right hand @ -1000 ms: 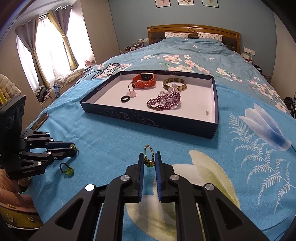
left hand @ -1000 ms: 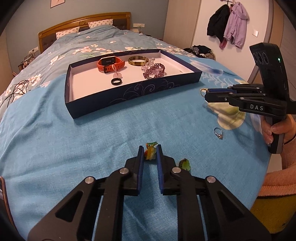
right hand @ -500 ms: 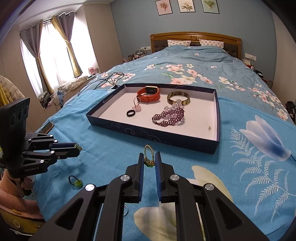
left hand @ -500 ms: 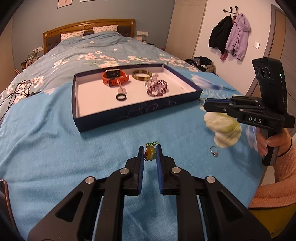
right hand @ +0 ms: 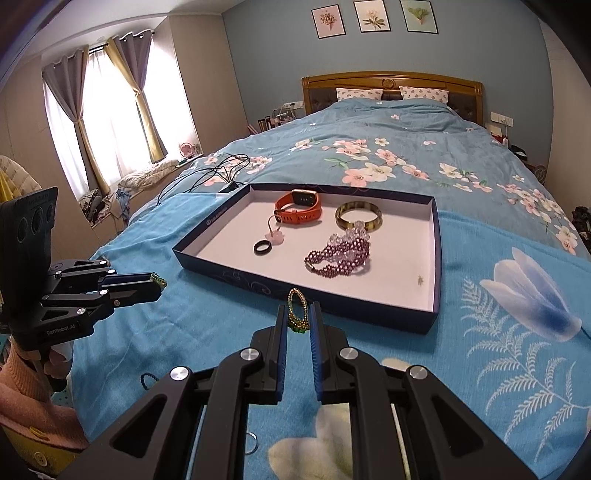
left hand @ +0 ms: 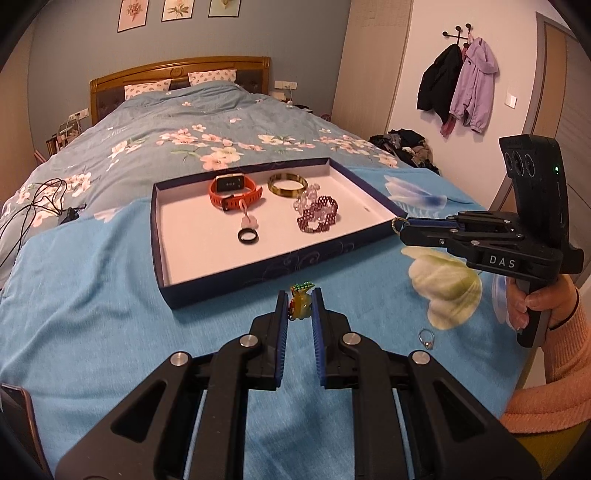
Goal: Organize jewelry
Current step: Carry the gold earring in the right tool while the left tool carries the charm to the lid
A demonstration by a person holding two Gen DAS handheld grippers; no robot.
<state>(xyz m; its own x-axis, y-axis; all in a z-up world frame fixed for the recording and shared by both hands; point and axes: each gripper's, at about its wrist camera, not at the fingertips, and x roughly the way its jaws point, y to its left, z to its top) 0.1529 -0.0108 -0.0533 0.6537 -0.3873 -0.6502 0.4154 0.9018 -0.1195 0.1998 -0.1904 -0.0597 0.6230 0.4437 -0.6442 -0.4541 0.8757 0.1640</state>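
Left tongs: my left gripper [left hand: 299, 306] is clenched on a small yellow-green charm [left hand: 301, 303], which sits pinched between the blue pads, held above the bedspread just short of the tray's near wall.
Right tongs: my right gripper [right hand: 298, 319] is clenched on a loop of gold and green beads [right hand: 296, 310], which stands upright between the pads, its top poking past the tips, close to the tray's near wall.
Tray: a shallow dark blue tray [right hand: 236, 275] with a pale floor lies on the bed ahead of both grippers.
Tray contents: an orange watch [right hand: 300, 207], a gold bangle [right hand: 358, 216], a purple beaded bracelet [right hand: 338, 254], a black ring [right hand: 263, 247] and a pink flower charm [right hand: 276, 238]; the flower charm lies just beside the black ring.
Loose pieces: a silver ring [left hand: 425, 339] lies on the bedspread to the right of my left gripper, well apart from the tray.
Surface: a blue bedspread [left hand: 92, 295] printed with large flowers.
Room: a wooden headboard [right hand: 391, 83] with two pillows, three framed prints [right hand: 375, 17] on a blue wall, curtains [right hand: 107, 107] at a bright window, and coats [left hand: 460, 83] hanging on a wall hook.
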